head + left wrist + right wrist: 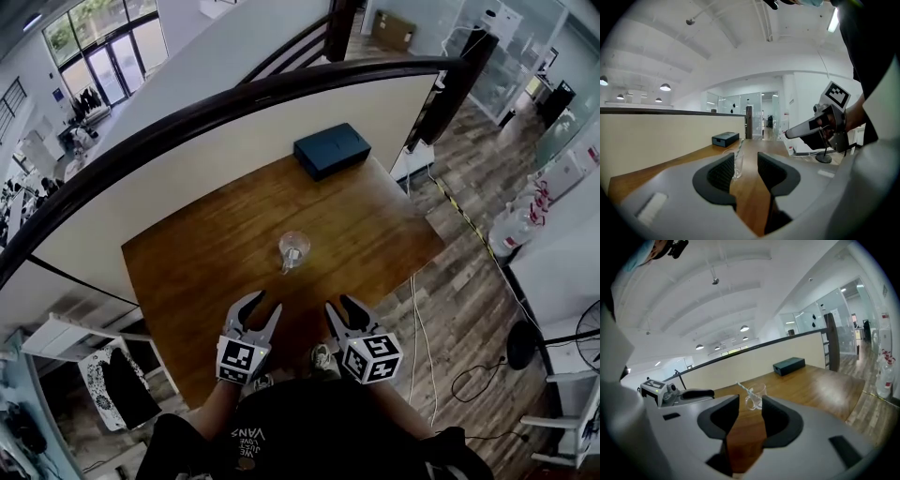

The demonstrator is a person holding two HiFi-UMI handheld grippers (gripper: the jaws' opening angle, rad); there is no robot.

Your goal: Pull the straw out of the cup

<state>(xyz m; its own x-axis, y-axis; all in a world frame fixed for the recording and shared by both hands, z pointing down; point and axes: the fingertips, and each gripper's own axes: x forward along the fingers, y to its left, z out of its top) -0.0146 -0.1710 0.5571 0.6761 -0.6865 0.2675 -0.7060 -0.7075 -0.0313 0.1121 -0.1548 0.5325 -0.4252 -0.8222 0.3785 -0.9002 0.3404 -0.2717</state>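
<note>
A clear glass cup (293, 249) stands near the middle of the wooden table (197, 272), with a pale straw (743, 388) leaning out of it. Both grippers hover at the table's near edge, short of the cup and apart from it. My left gripper (261, 309) is open with nothing between its fingers; in its own view the cup (736, 164) and straw (739, 145) show just beyond the left jaw. My right gripper (339, 307) is open and empty too, with the cup (757, 396) straight ahead past its jaws.
A dark blue box (332, 150) lies at the table's far edge against a low partition wall with a dark rail (281, 84). To the right, the table ends above wood flooring with cables (422, 319). Each gripper shows in the other's view: the right gripper (806, 129) and the left gripper (693, 393).
</note>
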